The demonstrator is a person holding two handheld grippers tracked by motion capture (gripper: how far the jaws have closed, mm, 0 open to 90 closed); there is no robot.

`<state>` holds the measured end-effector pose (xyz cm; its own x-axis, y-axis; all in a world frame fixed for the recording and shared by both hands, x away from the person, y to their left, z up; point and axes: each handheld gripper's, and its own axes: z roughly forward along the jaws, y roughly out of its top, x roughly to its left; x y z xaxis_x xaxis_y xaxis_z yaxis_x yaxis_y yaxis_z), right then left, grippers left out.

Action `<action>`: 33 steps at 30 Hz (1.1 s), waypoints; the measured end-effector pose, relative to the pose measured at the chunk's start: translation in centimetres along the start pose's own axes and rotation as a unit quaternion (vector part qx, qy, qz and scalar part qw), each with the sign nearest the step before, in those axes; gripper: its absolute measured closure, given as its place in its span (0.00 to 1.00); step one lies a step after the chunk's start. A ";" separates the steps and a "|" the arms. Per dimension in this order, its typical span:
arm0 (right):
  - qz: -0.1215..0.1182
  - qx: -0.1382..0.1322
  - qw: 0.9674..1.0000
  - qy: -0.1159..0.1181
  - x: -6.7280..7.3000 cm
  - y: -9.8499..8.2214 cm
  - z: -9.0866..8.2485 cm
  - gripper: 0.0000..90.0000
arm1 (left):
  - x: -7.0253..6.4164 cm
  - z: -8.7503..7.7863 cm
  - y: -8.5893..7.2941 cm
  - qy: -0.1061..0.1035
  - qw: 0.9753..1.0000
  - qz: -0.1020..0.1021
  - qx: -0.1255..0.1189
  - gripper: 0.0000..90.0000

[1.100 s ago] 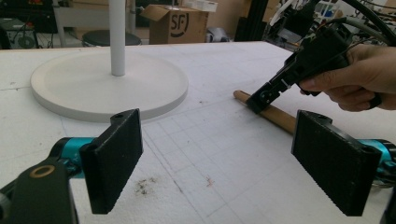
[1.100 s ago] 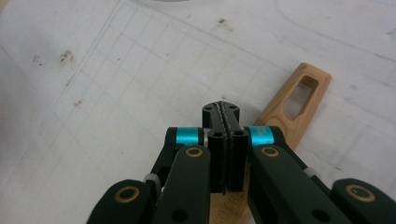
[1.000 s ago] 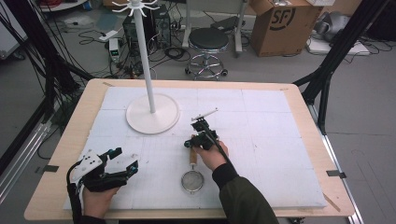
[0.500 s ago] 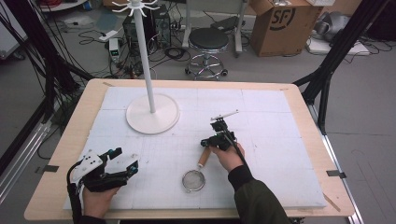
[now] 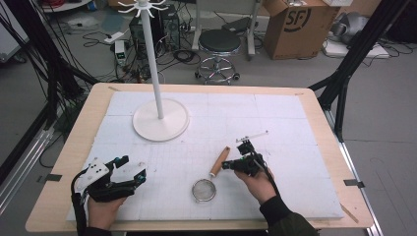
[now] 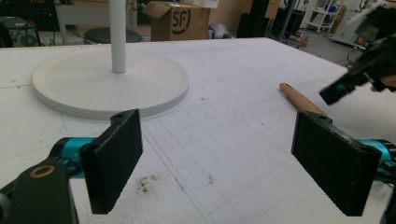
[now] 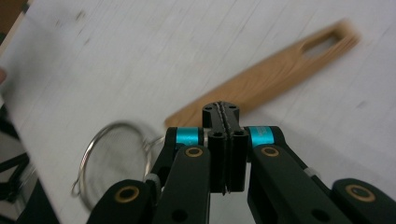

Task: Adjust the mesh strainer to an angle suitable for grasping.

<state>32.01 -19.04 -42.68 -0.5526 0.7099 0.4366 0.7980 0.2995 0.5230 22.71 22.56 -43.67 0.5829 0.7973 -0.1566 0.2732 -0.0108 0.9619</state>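
Round wire-mesh strainer [image 5: 204,190], tapered wooden handle, apparently slotted; white gridded mat [image 5: 295,128].

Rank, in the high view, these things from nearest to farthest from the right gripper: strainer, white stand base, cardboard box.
From the right gripper:
1. Strainer, just to its left on the mat.
2. White stand base, farther, toward upper left.
3. Cardboard box, on the floor beyond the table.

On your table [image 5: 314,105] the mat [image 5: 275,123] covers most of the top. The stand [image 5: 160,118] sits on it toward the far left. The strainer [image 5: 210,177] lies nearer you, about mid-table, its handle reaching away and to the right. Your right tongs [image 5: 226,166] sit just right of that handle, beside it. Your left tongs [image 5: 132,168] are at the near left corner, well apart from the strainer, with the stand beyond them.
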 end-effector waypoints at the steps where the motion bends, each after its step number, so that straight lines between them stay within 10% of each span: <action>1: -0.001 0.004 1.000 0.006 0.2 -0.5 0.1 1.00 | 0.0 0.0 0.0 -0.001 1.000 0.000 0.000 0.19; 8: -0.001 0.026 0.999 0.033 1.0 -2.3 1.8 1.00 | -0.2 0.0 0.0 -0.001 1.000 0.003 0.002 0.19; 33: -0.011 0.027 0.997 0.069 4.0 0.1 6.0 1.00 | 0.0 0.0 0.0 -0.001 1.000 0.001 0.000 0.19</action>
<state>31.33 -12.36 -45.26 -0.5942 0.6097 0.5246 0.7956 0.3501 0.4943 22.68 22.56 -43.66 0.5843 0.7965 -0.1555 0.2722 -0.0119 0.9622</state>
